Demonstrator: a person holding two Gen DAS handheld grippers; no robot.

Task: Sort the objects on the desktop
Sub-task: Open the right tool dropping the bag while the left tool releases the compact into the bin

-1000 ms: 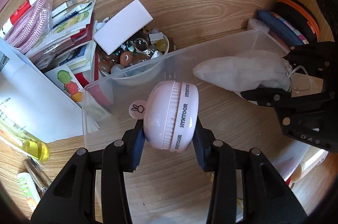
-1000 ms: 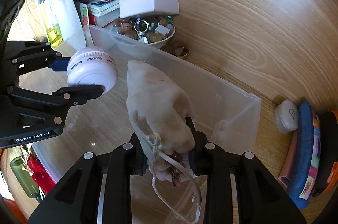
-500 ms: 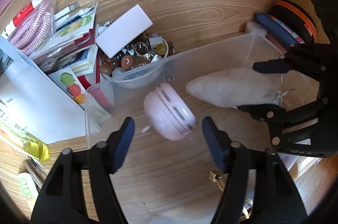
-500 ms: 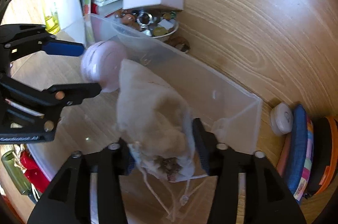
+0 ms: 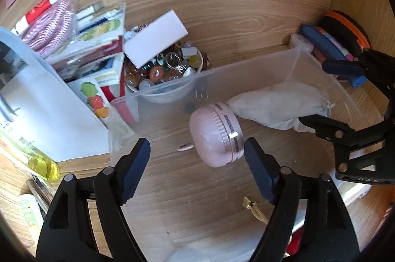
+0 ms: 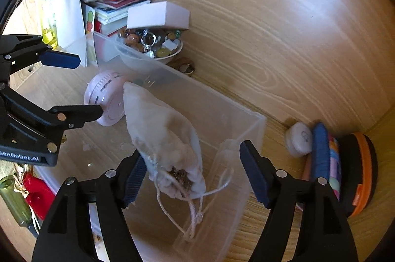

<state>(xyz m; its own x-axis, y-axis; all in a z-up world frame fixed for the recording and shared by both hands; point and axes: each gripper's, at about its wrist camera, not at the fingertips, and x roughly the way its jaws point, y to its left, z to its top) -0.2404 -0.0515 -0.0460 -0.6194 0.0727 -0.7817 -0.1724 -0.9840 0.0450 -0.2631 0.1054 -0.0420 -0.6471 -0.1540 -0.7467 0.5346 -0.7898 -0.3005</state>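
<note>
Wooden bench [image 5: 222, 14]: both grippers' fingers, left gripper [image 5: 197, 163] and right gripper [image 6: 192, 178], are opening over apparently released pink fan [image 5: 216, 134] and drawstring pouch [image 6: 165, 138] in clear bin [image 5: 246, 69]; withdraw straight, avoiding snags.

Timer [image 5: 216, 136] and pouch [image 5: 279, 106] side by side in bin [image 5: 172, 94], bowl [image 5: 163, 74] behind bin

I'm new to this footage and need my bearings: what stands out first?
A clear plastic bin fills the middle, with a pink round gadget and a white drawstring pouch lying in it between opening claws. Behind its far wall sits a bowl of colourful beads under a white box, beside stacked papers.
</note>
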